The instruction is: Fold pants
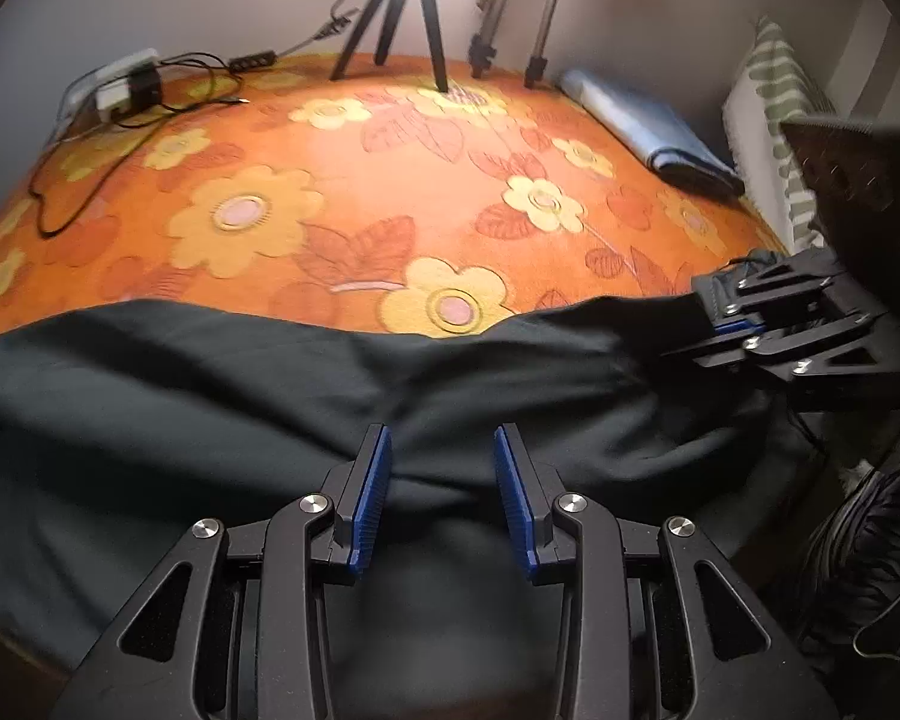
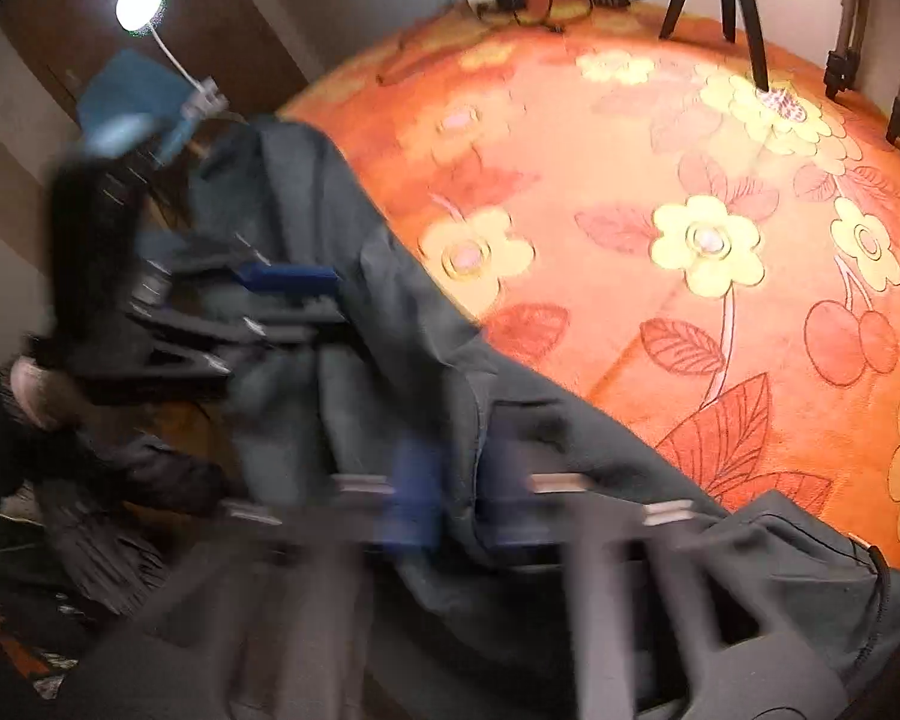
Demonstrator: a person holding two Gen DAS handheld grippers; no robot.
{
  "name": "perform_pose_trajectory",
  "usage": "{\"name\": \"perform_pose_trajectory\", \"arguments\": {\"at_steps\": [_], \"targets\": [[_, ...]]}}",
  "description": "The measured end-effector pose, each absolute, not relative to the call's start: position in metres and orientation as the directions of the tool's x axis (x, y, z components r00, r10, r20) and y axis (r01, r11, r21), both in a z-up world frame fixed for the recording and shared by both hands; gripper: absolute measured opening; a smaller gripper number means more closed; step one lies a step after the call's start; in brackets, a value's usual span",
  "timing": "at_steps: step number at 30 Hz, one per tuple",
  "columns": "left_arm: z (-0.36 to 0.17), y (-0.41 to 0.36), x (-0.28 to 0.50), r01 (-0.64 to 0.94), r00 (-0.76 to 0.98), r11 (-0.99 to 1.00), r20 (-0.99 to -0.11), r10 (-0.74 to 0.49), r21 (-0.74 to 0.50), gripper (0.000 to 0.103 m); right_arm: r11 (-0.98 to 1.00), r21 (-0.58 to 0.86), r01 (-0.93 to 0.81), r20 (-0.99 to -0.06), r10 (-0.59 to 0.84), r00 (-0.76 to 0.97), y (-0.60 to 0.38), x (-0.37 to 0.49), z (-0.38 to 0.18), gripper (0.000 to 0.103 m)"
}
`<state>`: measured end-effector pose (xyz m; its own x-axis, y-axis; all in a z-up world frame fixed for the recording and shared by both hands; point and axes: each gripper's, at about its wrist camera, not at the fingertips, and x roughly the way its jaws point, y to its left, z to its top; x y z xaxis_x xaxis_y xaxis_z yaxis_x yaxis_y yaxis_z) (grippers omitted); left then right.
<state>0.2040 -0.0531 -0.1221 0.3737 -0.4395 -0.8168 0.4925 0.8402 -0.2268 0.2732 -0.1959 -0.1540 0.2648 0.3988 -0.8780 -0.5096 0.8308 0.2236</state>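
Note:
Dark grey pants [image 1: 210, 384] lie stretched across the near part of an orange flowered blanket [image 1: 390, 180]. My left gripper [image 1: 443, 480] is open, its blue pads on either side of a ridge of the cloth, not closed on it. My right gripper [image 1: 723, 315] at the right edge is shut on the pants' edge and pulls it taut. In the blurred right wrist view the right gripper [image 2: 453, 492] clamps a fold of the pants [image 2: 390, 330]. The left gripper [image 2: 306, 282] shows at the left, over the cloth.
Tripod legs [image 1: 390, 18] stand at the far side of the blanket. A power strip with cables [image 1: 126, 90] lies at the far left. A folded blue cloth [image 1: 648, 126] and a striped pillow [image 1: 774, 96] lie at the right. A lamp [image 2: 139, 3] glows at upper left.

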Motion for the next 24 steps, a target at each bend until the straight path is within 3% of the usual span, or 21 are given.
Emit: {"name": "perform_pose_trajectory", "arguments": {"at_steps": [7,11,20,24], "targets": [[-0.119,0.007,0.199,0.387,0.413,0.886,-0.811,-0.415,-0.256,0.034,0.845,0.025,-0.534,-0.837,0.310,0.451,-0.198,0.291,-0.112,0.005],[-0.136,0.008,0.200,0.384,0.393,0.894,-0.834,-0.386,-0.233,0.034,0.804,-0.275,-0.527,-0.792,0.121,0.598,-0.181,0.328,-0.103,0.005],[-0.133,0.000,0.202,0.411,0.384,0.887,-0.842,-0.378,-0.211,0.034,0.843,-0.411,-0.348,-0.772,-0.118,0.625,-0.199,0.415,-0.138,0.008],[-0.134,-0.002,0.204,0.417,0.383,0.885,-0.843,-0.378,-0.207,0.034,0.936,-0.267,-0.229,-0.783,-0.072,0.618,-0.250,0.412,-0.108,0.010]]}}
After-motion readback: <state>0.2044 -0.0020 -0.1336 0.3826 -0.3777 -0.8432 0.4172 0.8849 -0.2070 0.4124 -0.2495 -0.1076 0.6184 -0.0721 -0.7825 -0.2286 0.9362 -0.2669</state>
